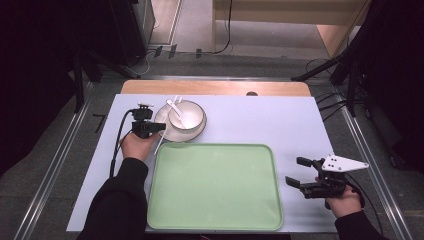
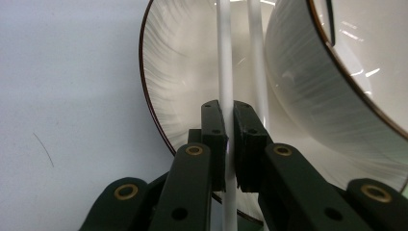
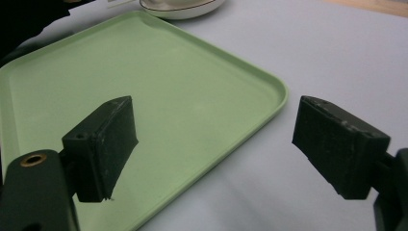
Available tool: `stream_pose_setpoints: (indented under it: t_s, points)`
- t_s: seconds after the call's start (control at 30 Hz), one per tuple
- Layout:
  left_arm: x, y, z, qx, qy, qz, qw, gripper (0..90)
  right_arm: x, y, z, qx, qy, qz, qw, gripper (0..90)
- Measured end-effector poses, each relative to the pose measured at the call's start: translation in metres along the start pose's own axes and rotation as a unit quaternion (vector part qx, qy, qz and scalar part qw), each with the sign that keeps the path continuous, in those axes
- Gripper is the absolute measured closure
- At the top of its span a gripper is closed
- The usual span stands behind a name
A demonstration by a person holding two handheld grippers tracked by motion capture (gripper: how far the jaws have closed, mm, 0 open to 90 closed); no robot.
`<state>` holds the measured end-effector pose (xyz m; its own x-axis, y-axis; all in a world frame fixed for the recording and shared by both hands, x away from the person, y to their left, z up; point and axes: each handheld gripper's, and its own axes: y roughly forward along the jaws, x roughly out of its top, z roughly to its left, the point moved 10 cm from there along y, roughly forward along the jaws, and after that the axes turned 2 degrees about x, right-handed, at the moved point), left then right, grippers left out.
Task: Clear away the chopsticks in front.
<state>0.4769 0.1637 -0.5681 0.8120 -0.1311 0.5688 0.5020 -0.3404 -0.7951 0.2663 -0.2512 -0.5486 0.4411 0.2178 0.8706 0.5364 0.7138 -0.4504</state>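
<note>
I saw black sleeves on both forearms. My left gripper [image 2: 229,139] was matte black, with brass-ringed pivots and a black cable trailing behind. My right gripper [image 1: 296,171] carried chunky black pads and a grey three-cornered plate dotted with dark holes.

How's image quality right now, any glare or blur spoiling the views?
High view: sharp on the table, dark surroundings. Left gripper view: bright glints on the bowl, and the plate washes out toward the top; the chopstick in the left gripper reads clearly. Right gripper view: even light on the tray, near jaws slightly soft.
</note>
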Motion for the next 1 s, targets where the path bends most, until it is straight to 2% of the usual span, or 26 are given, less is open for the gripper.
stream_pose_setpoints:
  t_s: [0.27, 0.3, 0.43, 0.47, 0.5, 0.53, 0.7, 0.83, 0.87, 1.0]
  points:
    - [0.006, -0.019, 0.013, -0.001, -0.022, -0.015, 0.9997, 86.0, 0.000, 0.001, 0.001, 0.004, -0.003, 0.002, 1.0000, 16.2]
    - [0.008, -0.026, 0.018, -0.005, -0.035, -0.021, 0.9991, 86.0, 0.000, 0.001, 0.002, 0.006, -0.002, 0.002, 1.0000, 16.1]
    - [0.009, -0.037, 0.024, -0.003, -0.044, -0.028, 0.9986, 86.1, 0.000, 0.002, 0.001, 0.004, -0.002, 0.003, 1.0000, 16.2]
    - [0.011, -0.046, 0.025, -0.005, -0.050, -0.034, 0.9982, 86.0, 0.000, 0.002, 0.001, 0.004, -0.002, 0.003, 1.0000, 16.1]
    - [0.011, -0.046, 0.025, -0.005, -0.050, -0.034, 0.9982, 86.0, 0.000, 0.002, 0.001, 0.004, -0.002, 0.003, 1.0000, 16.1]
    - [0.011, -0.055, 0.025, -0.005, -0.046, -0.038, 0.9982, 86.0, 0.000, 0.002, 0.002, 0.005, -0.003, 0.003, 1.0000, 16.2]
    - [0.011, -0.070, 0.016, -0.008, -0.035, -0.045, 0.9983, 86.0, 0.000, 0.003, 0.002, 0.006, -0.003, 0.005, 1.0000, 16.2]
    - [0.000, -0.079, -0.002, -0.023, -0.026, -0.041, 0.9986, 86.0, 0.002, 0.001, 0.001, 0.004, 0.000, -0.001, 1.0000, 16.1]
    - [0.000, -0.079, -0.002, -0.023, -0.026, -0.041, 0.9986, 86.0, 0.002, 0.001, 0.001, 0.004, 0.000, -0.001, 1.0000, 16.1]
    - [-0.009, -0.092, -0.017, -0.032, -0.016, -0.049, 0.9982, 86.0, 0.002, 0.001, 0.001, 0.005, 0.000, -0.002, 1.0000, 16.2]
